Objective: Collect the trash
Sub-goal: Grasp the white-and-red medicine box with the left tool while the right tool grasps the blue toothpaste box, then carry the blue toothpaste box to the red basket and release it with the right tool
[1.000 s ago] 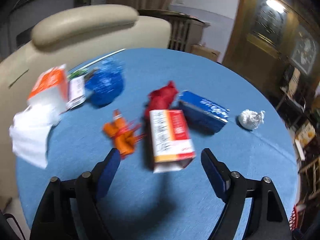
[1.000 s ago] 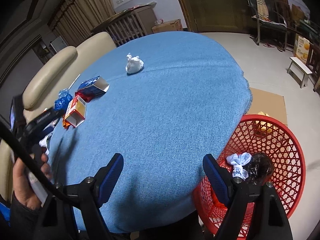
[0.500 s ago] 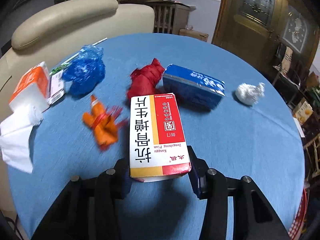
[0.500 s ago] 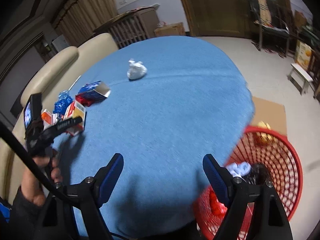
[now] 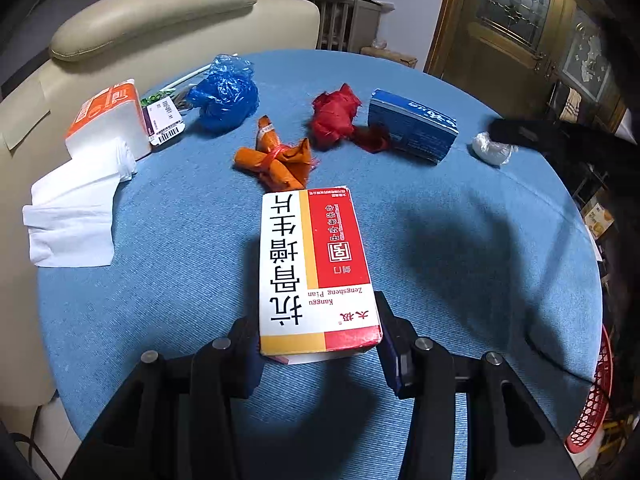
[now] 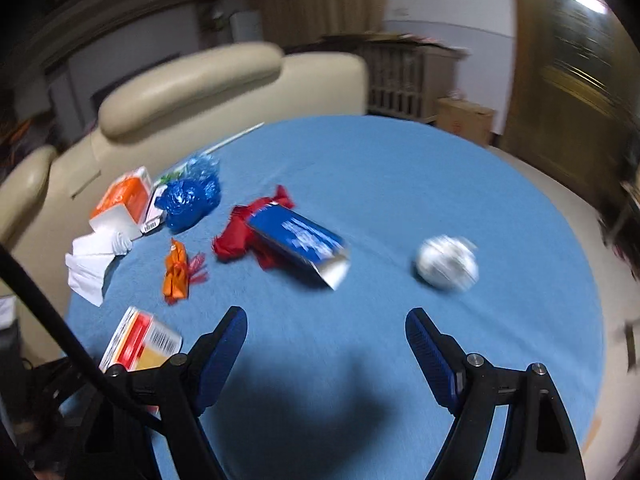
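Note:
My left gripper (image 5: 316, 330) is shut on the near end of a red, white and yellow medicine box (image 5: 316, 264), which juts forward above the blue tablecloth (image 5: 460, 264). The right wrist view shows that box (image 6: 140, 340) at the lower left. My right gripper (image 6: 326, 320) hangs open over the cloth with nothing between its fingers. Ahead of it lie a blue carton (image 6: 298, 240), a red bag (image 6: 240, 232), an orange wrapper (image 6: 176, 272) and, to the right, a white crumpled ball (image 6: 446, 264). The view is blurred.
A blue plastic bag (image 5: 226, 94), an orange tissue pack (image 5: 108, 120) and a loose white tissue (image 5: 76, 216) lie at the table's left. A beige sofa (image 5: 160, 20) stands behind. The red basket's rim (image 5: 596, 404) shows below the table's right edge.
My left gripper closed on the medicine box and drew it back from the other litter. My right gripper swung from the red basket across to the table's litter.

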`<act>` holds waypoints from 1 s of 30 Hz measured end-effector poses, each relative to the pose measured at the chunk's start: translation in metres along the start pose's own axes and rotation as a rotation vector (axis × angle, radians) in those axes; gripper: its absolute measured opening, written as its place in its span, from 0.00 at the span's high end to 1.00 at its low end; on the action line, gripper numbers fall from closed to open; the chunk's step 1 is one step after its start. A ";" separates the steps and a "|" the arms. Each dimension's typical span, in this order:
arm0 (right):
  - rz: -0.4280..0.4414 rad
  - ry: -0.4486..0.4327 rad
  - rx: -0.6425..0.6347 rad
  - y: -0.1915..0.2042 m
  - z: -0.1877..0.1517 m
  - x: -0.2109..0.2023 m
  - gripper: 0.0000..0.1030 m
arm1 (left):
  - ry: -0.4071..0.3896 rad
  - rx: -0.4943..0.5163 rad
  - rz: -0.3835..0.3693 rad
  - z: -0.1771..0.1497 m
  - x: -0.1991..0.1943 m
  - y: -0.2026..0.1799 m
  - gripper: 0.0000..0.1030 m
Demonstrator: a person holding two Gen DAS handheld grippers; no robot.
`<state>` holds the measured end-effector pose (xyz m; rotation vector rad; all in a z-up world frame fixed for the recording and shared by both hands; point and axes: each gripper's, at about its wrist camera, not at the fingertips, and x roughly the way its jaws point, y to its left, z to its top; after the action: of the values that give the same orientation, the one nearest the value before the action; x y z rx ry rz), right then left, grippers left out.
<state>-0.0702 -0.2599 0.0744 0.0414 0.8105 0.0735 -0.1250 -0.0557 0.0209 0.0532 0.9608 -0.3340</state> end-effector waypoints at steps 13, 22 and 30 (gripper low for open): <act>0.027 0.234 -0.179 0.018 0.052 0.121 0.36 | 0.015 -0.007 -0.033 0.004 0.008 0.012 0.53; 0.070 0.174 -0.015 0.004 0.021 0.067 0.47 | 0.010 -0.012 -0.032 0.002 0.003 0.010 0.53; 0.054 0.117 0.187 -0.012 -0.051 -0.011 0.47 | -0.029 0.012 -0.038 -0.008 -0.020 -0.003 0.53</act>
<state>-0.1144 -0.2723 0.0463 0.2374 0.9319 0.0511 -0.1430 -0.0519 0.0332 0.0410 0.9324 -0.3752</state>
